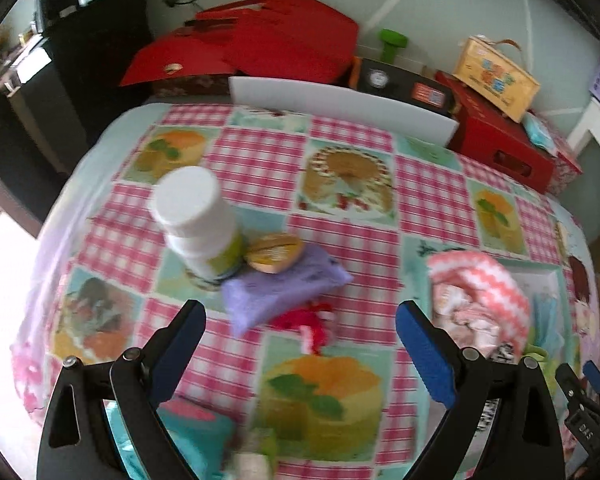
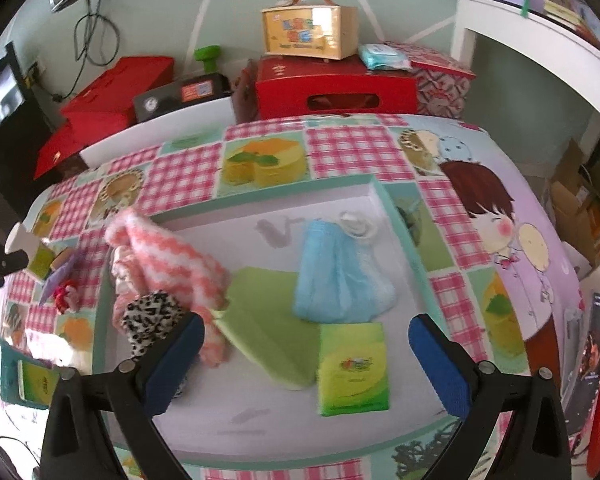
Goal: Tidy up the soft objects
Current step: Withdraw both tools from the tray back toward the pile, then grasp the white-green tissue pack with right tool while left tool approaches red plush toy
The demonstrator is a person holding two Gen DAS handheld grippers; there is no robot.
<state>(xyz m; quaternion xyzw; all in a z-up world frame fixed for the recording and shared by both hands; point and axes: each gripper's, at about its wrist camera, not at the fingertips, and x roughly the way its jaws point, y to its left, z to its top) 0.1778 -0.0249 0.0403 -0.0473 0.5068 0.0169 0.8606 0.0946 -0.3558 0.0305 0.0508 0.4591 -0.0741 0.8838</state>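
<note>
Left wrist view: I hold my left gripper spread wide and empty just short of the purple cloth, lined up to take it; the white bottle stands touching that cloth's far edge.

Right wrist view: my right gripper, also spread and empty, hovers over the white tray. Inside it lie the striped pink-and-white cloth, green cloth and blue cloth, apparently sorted already.

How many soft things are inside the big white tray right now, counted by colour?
Inside the tray, right wrist view:
Pink-and-white striped cloth: 1
Leopard-print piece: 1
Green cloth: 1
Blue cloth: 1
Green tissue pack: 1
Total: 5
A small white item lies by the blue cloth; I cannot tell what it is.
</note>
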